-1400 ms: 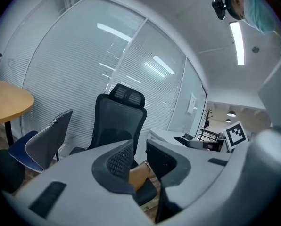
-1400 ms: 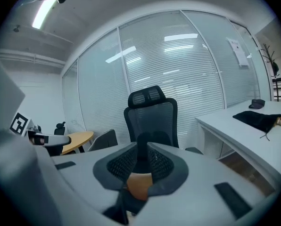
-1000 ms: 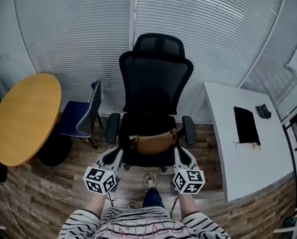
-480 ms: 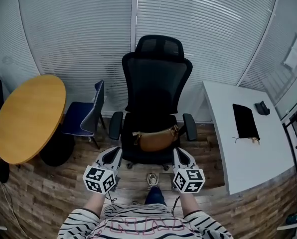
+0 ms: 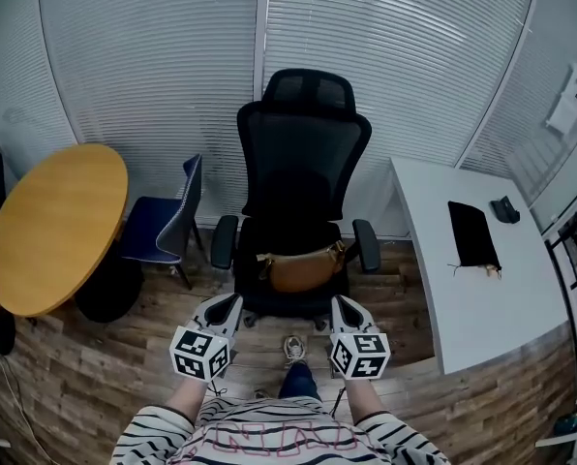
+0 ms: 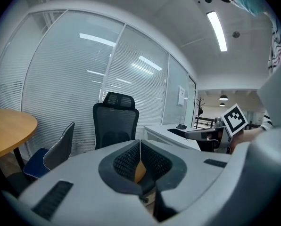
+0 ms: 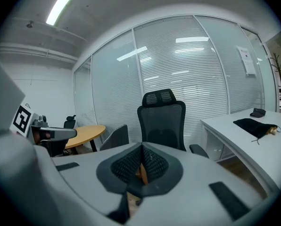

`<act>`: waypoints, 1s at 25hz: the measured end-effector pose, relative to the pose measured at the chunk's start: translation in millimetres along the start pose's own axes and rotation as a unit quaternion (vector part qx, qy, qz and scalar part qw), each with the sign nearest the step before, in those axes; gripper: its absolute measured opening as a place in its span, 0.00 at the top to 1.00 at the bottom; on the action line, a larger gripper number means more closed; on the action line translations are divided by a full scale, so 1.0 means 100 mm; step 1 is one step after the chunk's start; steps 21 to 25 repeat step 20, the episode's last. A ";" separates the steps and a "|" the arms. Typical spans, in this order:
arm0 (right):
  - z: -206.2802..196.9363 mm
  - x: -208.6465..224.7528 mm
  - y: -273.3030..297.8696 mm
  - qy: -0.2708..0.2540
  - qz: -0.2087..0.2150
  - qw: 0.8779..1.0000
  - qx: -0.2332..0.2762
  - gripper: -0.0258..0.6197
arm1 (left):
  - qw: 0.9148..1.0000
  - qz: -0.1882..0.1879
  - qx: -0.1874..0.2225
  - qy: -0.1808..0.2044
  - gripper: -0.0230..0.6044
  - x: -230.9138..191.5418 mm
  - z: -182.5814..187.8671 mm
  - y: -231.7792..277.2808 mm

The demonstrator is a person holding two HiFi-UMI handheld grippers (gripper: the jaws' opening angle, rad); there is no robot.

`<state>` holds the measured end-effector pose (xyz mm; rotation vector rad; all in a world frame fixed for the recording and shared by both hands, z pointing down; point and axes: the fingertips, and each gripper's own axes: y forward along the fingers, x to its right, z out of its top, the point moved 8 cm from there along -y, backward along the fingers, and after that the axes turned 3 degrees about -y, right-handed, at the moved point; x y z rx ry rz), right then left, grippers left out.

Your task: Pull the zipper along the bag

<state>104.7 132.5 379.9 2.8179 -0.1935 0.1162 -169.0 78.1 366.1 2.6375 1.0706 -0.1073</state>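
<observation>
The left gripper [image 5: 223,304] and right gripper [image 5: 344,303] jaws are pressed together, holding nothing.

Bare wooden floor [image 5: 95,376] lay open in front of the office chair [image 5: 303,163], leaving the seat free to reach from the front. Its armrests [image 5: 224,245] hemmed the bag [image 5: 303,269] on both sides, and the backrest closed the rear. A blue chair [image 5: 167,226] stood near on the left, a white table [image 5: 463,298] on the right.
</observation>
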 end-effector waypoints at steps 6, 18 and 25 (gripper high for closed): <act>-0.01 -0.05 -0.01 -0.005 0.001 1.000 -0.006 0.92 | 1.000 -0.009 -0.010 0.008 0.91 0.05 -0.04 -0.04; -0.02 -0.12 0.03 -0.008 0.002 1.000 -0.011 0.92 | 1.000 0.010 -0.006 0.001 0.91 -0.04 -0.07 -0.09; 0.00 -0.13 0.05 -0.009 0.003 1.000 -0.010 0.92 | 1.000 0.012 -0.005 0.001 0.91 -0.05 -0.07 -0.08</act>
